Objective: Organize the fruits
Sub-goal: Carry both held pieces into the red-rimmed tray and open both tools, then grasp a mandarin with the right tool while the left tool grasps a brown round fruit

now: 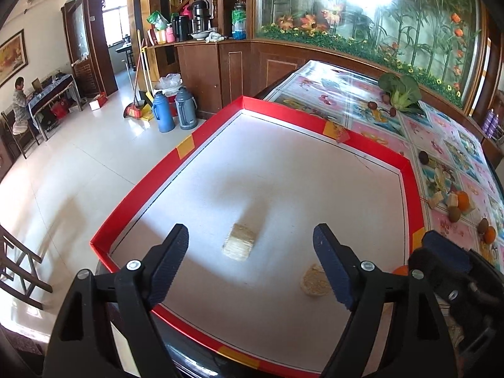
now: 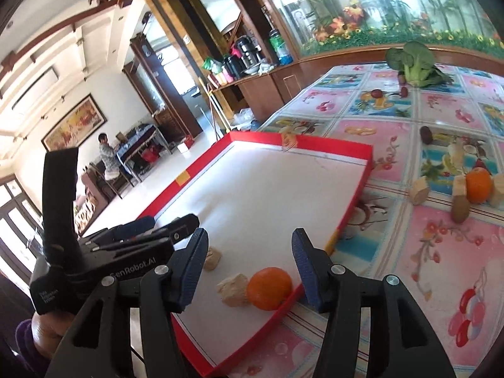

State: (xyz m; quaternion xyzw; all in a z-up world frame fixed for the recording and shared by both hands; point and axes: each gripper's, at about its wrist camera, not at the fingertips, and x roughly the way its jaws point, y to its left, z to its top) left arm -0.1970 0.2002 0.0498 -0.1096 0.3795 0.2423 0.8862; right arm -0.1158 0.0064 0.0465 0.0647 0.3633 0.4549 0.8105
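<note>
A red-rimmed tray (image 1: 148, 198) with a white floor fills the left wrist view. On it lie a pale square block (image 1: 239, 242) and a pale round piece (image 1: 315, 280). My left gripper (image 1: 250, 228) hangs open above the block, touching nothing. In the right wrist view an orange (image 2: 269, 288) sits in the tray's (image 2: 330, 143) near corner against a pale chunk (image 2: 234, 289). My right gripper (image 2: 249, 233) stands open over the orange, pads clear of it. On the tablecloth outside the tray lie another orange (image 2: 478, 186), a kiwi (image 2: 460, 209) and pale blocks (image 2: 420, 190).
A leafy green vegetable (image 2: 415, 63) and small dark fruits (image 2: 376, 94) lie at the table's far end by a painted glass wall. Left of the table is open tiled floor (image 1: 78, 170) with flasks (image 1: 163, 113), a broom and a person seated at a distant desk.
</note>
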